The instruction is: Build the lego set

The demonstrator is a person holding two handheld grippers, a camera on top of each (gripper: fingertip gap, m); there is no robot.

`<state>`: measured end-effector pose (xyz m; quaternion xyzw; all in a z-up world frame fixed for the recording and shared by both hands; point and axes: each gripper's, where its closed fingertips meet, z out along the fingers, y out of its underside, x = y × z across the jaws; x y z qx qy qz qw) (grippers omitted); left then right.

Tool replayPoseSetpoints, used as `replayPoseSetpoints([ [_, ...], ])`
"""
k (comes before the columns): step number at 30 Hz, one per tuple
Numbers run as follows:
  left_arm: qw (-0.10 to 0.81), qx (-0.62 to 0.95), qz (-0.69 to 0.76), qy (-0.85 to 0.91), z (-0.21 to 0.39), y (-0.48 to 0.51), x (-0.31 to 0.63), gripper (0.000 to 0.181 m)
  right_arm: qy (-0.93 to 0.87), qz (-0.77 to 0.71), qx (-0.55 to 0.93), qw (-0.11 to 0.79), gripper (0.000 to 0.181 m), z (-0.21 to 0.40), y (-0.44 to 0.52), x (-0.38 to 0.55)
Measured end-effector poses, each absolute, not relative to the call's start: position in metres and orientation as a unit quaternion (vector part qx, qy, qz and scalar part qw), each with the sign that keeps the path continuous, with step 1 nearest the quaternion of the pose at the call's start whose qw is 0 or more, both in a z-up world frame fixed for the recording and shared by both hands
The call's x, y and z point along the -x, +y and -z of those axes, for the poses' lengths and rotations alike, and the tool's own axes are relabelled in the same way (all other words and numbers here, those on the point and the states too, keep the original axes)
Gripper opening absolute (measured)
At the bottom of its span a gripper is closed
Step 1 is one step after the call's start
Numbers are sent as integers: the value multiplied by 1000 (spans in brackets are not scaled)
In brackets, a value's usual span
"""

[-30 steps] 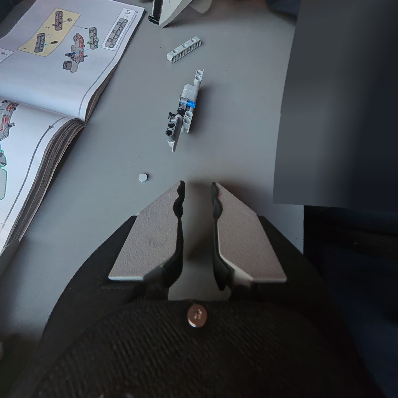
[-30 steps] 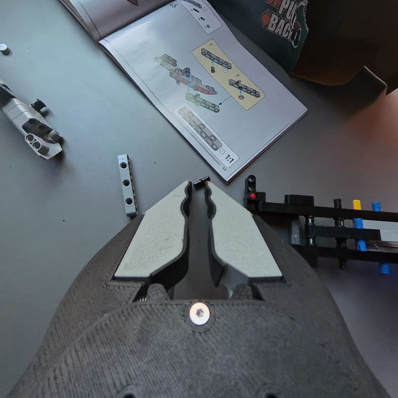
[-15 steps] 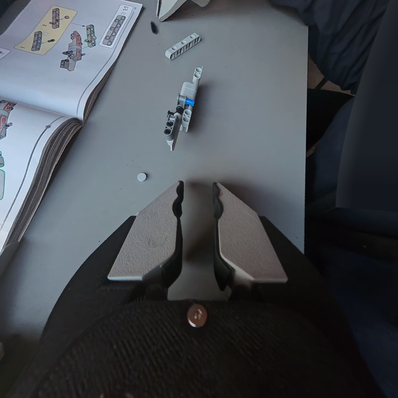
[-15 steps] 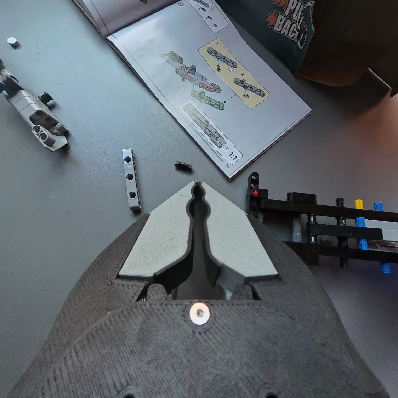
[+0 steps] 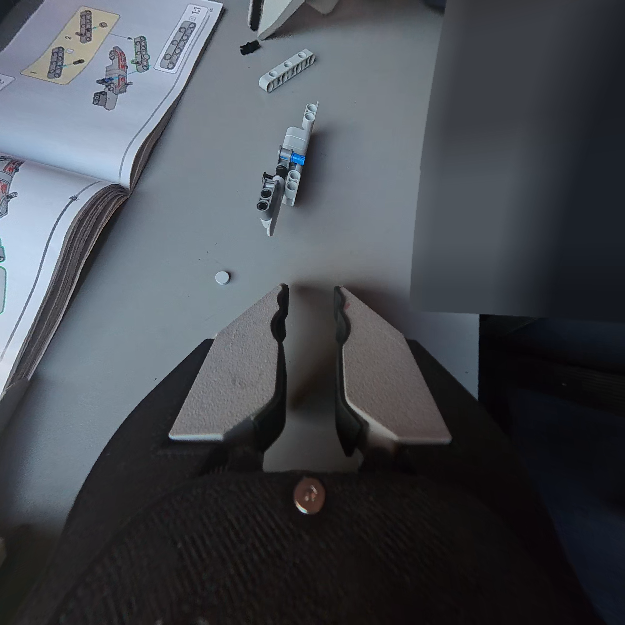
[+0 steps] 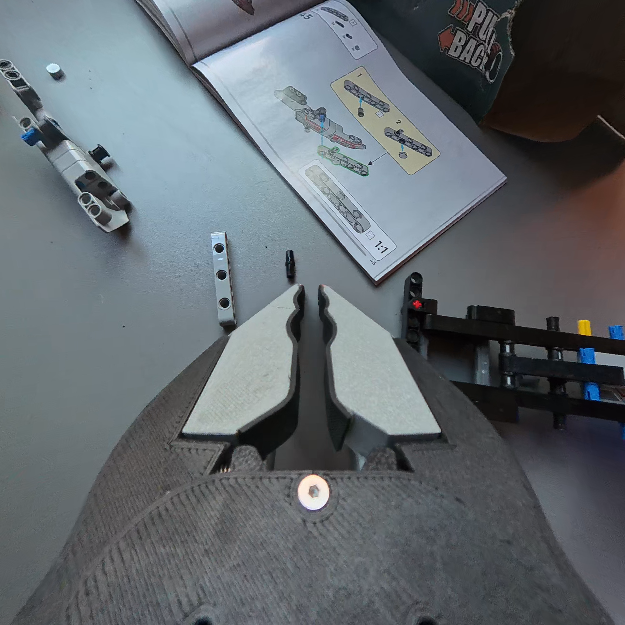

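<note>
The left gripper was held low over the grey table, its fingers parted and empty. The right gripper was likewise released, a narrow gap showing between its tips, with nothing held. A small black pin lay loose on the table just beyond those tips, and a light grey beam lay to its left, apart from it. Farther left lay a grey sub-assembly bearing a blue pin, and beyond it a small round grey tile.

The instruction booklet was spread open at the far side, presumably so that the pictured step, a pin and a tile fitted to a beam, could be followed. A larger black frame with blue and yellow pins stood at the right. The loose parts were judged to be laid out within reach for that step, which was not yet done.
</note>
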<state>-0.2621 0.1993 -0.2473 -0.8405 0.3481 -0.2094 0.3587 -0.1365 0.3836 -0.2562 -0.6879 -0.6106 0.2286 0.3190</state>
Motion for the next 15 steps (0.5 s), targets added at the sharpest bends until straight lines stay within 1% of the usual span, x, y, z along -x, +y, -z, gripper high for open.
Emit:
replayPoseSetpoints([
  [9,362,840,207,346,247,198,265,21,-615,-243,679,319,6,255,378,141],
  [12,381,826,192,369,243,194,262,19,-596,-261,671,356,6,241,381,144],
  [15,369,810,210,404,244,185,254,16,-569,-318,647,397,8,218,378,151],
])
